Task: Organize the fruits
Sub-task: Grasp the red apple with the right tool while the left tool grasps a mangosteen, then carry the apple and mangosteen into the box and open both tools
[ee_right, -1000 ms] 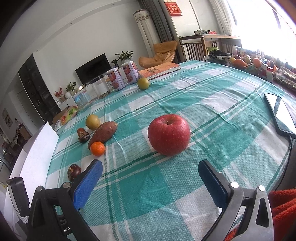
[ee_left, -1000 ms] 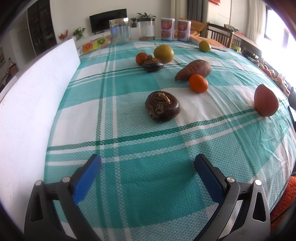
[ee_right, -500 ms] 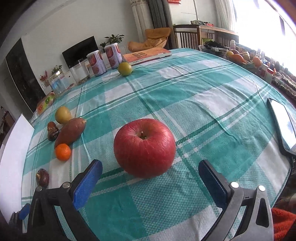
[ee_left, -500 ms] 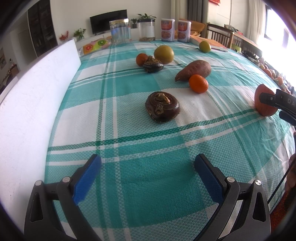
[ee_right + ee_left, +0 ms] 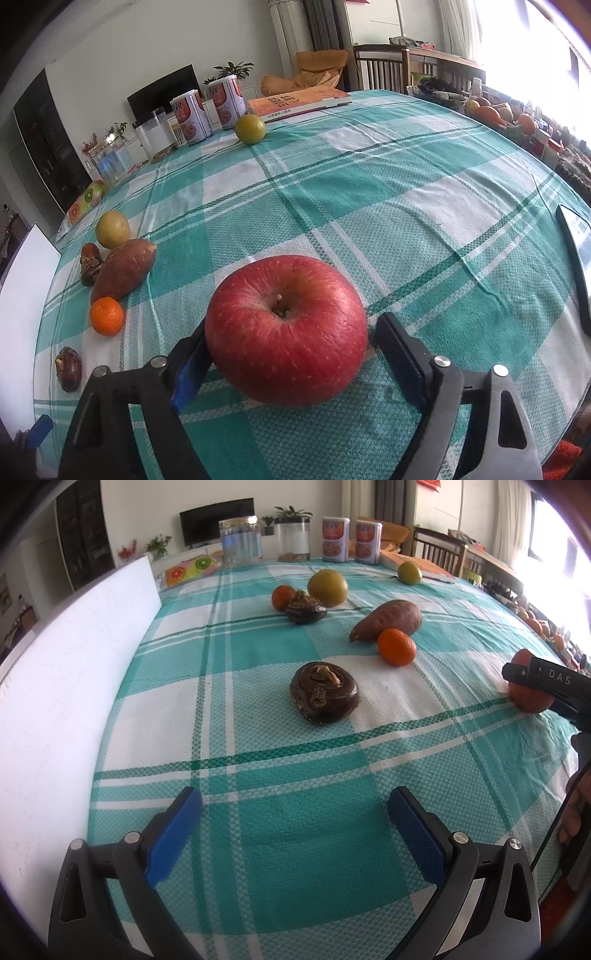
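My left gripper hangs released over the checked tablecloth, nothing between its pads; my right gripper has just been closing around the red apple, which sits on the cloth

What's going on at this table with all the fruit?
A person is sorting fruit with two hand-held grippers. The right gripper has just been closing around a red apple on the checked tablecloth. The left gripper waits open and empty above the cloth.
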